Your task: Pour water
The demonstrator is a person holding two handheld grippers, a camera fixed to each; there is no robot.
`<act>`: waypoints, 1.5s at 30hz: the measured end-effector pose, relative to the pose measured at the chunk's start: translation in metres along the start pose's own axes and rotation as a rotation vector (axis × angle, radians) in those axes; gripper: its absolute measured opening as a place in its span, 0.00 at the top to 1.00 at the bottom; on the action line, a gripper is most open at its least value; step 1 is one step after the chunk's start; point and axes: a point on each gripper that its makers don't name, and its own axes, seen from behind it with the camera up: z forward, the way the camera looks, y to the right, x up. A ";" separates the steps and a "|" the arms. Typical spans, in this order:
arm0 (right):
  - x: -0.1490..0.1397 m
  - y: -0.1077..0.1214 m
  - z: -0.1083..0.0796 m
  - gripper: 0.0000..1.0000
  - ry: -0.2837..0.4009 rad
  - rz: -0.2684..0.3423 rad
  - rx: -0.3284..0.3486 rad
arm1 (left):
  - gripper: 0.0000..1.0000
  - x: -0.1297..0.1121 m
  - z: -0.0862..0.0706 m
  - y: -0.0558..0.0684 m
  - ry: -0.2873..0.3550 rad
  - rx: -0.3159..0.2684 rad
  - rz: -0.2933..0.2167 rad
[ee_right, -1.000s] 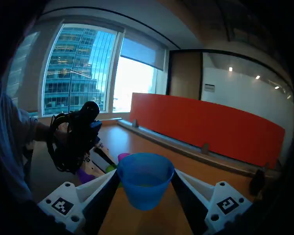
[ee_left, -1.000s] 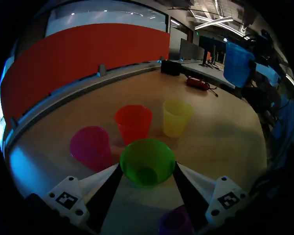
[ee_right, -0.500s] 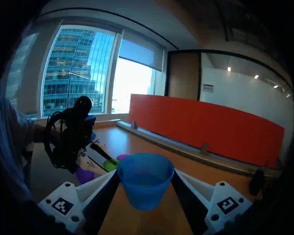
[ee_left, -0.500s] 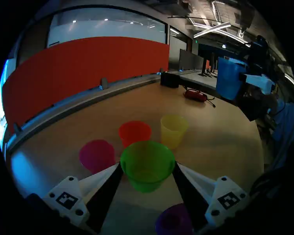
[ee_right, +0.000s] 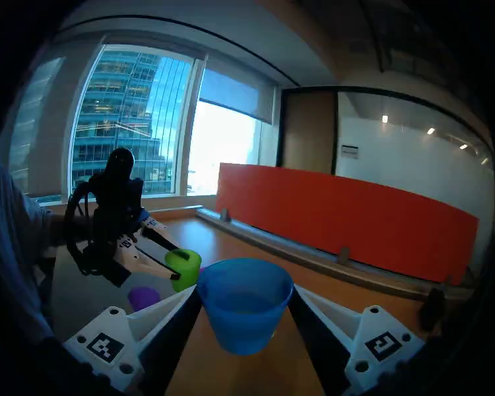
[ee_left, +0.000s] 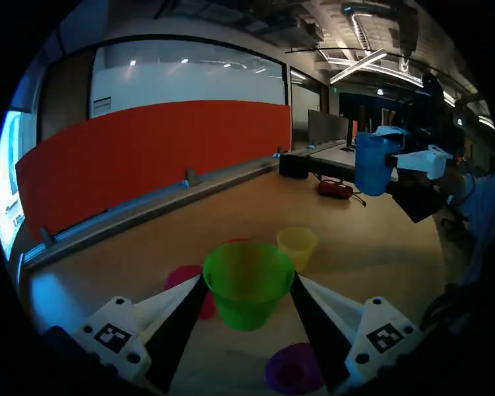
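Left gripper: our left gripper (ee_left: 247, 280) is clamped on the green cup (ee_left: 249, 296). One finger presses each side of its wall just under the rim, and the cup stands upright.
Right gripper: our right gripper (ee_right: 245, 294) holds the blue cup (ee_right: 245, 310) the same way, upright, with both fingers against its sides.
Where the cups are: both hang in the air above the wooden table (ee_left: 353, 244), well apart. In the left gripper view the blue cup is off to the right.
Water: we take the blue cup as source and the green as receiver. A pale level low inside the blue cup may be water, but we cannot tell for certain.
On the table: a yellow cup (ee_left: 297, 245), a magenta cup (ee_left: 181, 280) and a purple cup (ee_left: 292, 369) sit below the green one.
Step in hand: we judge that the cups are not yet brought together and no pouring has begun.
Risk, spill: if we tilt the blue cup before its lip is over the green mouth, water goes onto the table.
Risk, slip: the cups narrow toward the base, which wedges them while upright. Once tipped, the blue cup could slide out mouth-first if our pinch is loose, and too hard a pinch could buckle the wall.
Risk, knock: lowering the green cup carelessly could topple the cups beneath it.
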 end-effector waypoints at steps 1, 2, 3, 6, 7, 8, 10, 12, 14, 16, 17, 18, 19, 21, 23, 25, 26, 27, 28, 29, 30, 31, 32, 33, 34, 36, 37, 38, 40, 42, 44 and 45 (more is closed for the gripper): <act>0.001 0.000 0.000 0.09 0.001 -0.002 0.001 | 0.12 0.003 -0.003 -0.001 0.010 0.006 0.001; 0.001 -0.001 0.001 0.09 0.002 -0.003 0.001 | 0.12 0.006 -0.006 -0.002 0.020 0.011 0.002; 0.002 -0.001 0.001 0.09 0.002 -0.004 0.002 | 0.12 0.009 -0.009 -0.004 0.030 0.015 0.002; 0.003 -0.003 0.003 0.09 0.004 -0.005 0.004 | 0.12 0.020 -0.018 -0.007 0.060 0.029 0.000; 0.003 -0.004 0.004 0.09 0.005 -0.006 0.006 | 0.12 0.024 -0.022 -0.009 0.071 0.033 -0.001; 0.004 -0.005 0.004 0.09 0.005 -0.006 0.007 | 0.12 0.027 -0.024 -0.010 0.080 0.036 -0.003; 0.005 -0.007 0.006 0.09 0.007 -0.006 0.008 | 0.12 0.033 -0.030 -0.012 0.098 0.042 -0.006; 0.006 -0.008 0.008 0.09 0.009 -0.006 0.010 | 0.12 0.038 -0.036 -0.013 0.114 0.047 -0.008; 0.006 -0.009 0.010 0.09 0.011 -0.004 0.011 | 0.12 0.043 -0.041 -0.014 0.129 0.051 -0.010; 0.008 -0.011 0.012 0.09 0.014 -0.001 0.014 | 0.12 0.047 -0.046 -0.015 0.140 0.054 -0.011; 0.008 -0.012 0.013 0.09 0.015 0.001 0.015 | 0.12 0.049 -0.049 -0.015 0.146 0.056 -0.011; 0.009 -0.013 0.014 0.09 0.016 0.003 0.017 | 0.12 0.050 -0.050 -0.015 0.150 0.058 -0.010; 0.009 -0.014 0.014 0.09 0.018 0.005 0.019 | 0.12 0.051 -0.053 -0.015 0.154 0.060 -0.009; 0.010 -0.015 0.016 0.09 0.020 0.008 0.023 | 0.12 0.054 -0.056 -0.016 0.161 0.063 -0.005; 0.010 -0.016 0.017 0.09 0.022 0.009 0.027 | 0.12 0.055 -0.059 -0.015 0.166 0.067 -0.001; 0.011 -0.017 0.018 0.09 0.021 0.008 0.030 | 0.12 0.057 -0.061 -0.015 0.170 0.071 0.003; 0.011 -0.018 0.018 0.09 0.021 0.008 0.032 | 0.12 0.058 -0.062 -0.015 0.173 0.072 0.005; 0.012 -0.019 0.018 0.09 0.021 0.007 0.033 | 0.12 0.059 -0.063 -0.015 0.175 0.075 0.006; 0.012 -0.019 0.019 0.09 0.021 0.006 0.035 | 0.12 0.060 -0.064 -0.016 0.178 0.077 0.007; 0.013 -0.020 0.019 0.09 0.021 0.005 0.036 | 0.12 0.061 -0.065 -0.016 0.181 0.080 0.008; 0.013 -0.021 0.020 0.09 0.021 0.004 0.037 | 0.12 0.062 -0.067 -0.016 0.185 0.081 0.007; 0.014 -0.022 0.021 0.09 0.021 0.003 0.038 | 0.12 0.064 -0.068 -0.016 0.189 0.083 0.005; 0.015 -0.023 0.021 0.09 0.021 0.002 0.040 | 0.12 0.065 -0.069 -0.016 0.193 0.084 0.004; 0.015 -0.024 0.022 0.09 0.022 0.001 0.041 | 0.12 0.066 -0.070 -0.016 0.196 0.083 0.001; 0.015 -0.025 0.022 0.09 0.023 0.001 0.042 | 0.12 0.067 -0.071 -0.015 0.199 0.082 -0.003; 0.017 -0.026 0.024 0.09 0.024 0.000 0.045 | 0.12 0.069 -0.073 -0.014 0.205 0.080 -0.008; 0.017 -0.027 0.024 0.09 0.025 0.000 0.046 | 0.12 0.069 -0.074 -0.014 0.208 0.080 -0.010; 0.018 -0.028 0.025 0.09 0.026 0.000 0.047 | 0.12 0.070 -0.075 -0.014 0.211 0.080 -0.012; 0.019 -0.030 0.026 0.09 0.028 -0.001 0.050 | 0.12 0.070 -0.078 -0.014 0.214 0.081 -0.013; 0.020 -0.031 0.027 0.09 0.029 -0.002 0.052 | 0.12 0.070 -0.080 -0.013 0.215 0.081 -0.014; 0.020 -0.032 0.027 0.09 0.030 -0.004 0.053 | 0.12 0.069 -0.082 -0.012 0.215 0.079 -0.013; 0.020 -0.033 0.028 0.09 0.031 -0.005 0.054 | 0.12 0.069 -0.082 -0.011 0.216 0.078 -0.012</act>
